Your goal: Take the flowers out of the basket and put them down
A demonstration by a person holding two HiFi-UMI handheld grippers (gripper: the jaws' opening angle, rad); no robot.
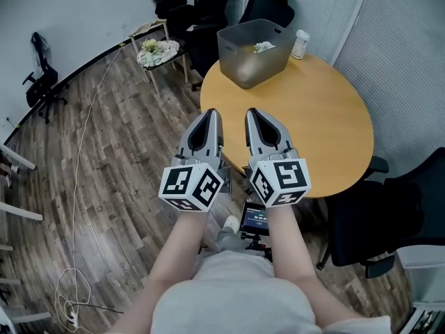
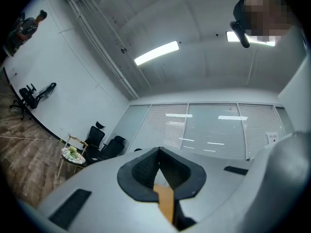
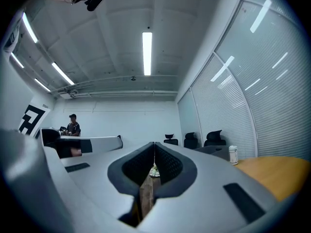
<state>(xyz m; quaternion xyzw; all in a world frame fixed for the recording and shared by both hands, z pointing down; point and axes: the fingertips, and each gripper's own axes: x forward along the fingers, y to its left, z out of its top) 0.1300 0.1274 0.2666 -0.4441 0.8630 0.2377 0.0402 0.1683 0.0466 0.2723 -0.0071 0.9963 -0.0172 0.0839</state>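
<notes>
A grey plastic basket [image 1: 245, 60] stands at the far side of the round wooden table [image 1: 327, 127], with pale flowers [image 1: 263, 46] showing inside it. My left gripper [image 1: 213, 113] and right gripper [image 1: 251, 112] are held side by side over the table's near left edge, pointing toward the basket and well short of it. Both are shut with nothing between the jaws. In the left gripper view the left gripper [image 2: 158, 150] has its jaws meeting at the tips. The right gripper [image 3: 154, 144] is likewise shut in its own view, where the basket [image 3: 214, 150] appears to the right.
A white canister [image 1: 300, 44] stands beside the basket. A small round side table [image 1: 158, 51] carrying flowers sits on the wood floor at the left. Black office chairs [image 1: 266, 3] stand behind the table and another chair [image 1: 379, 218] at the right. A person [image 3: 73, 125] stands far off.
</notes>
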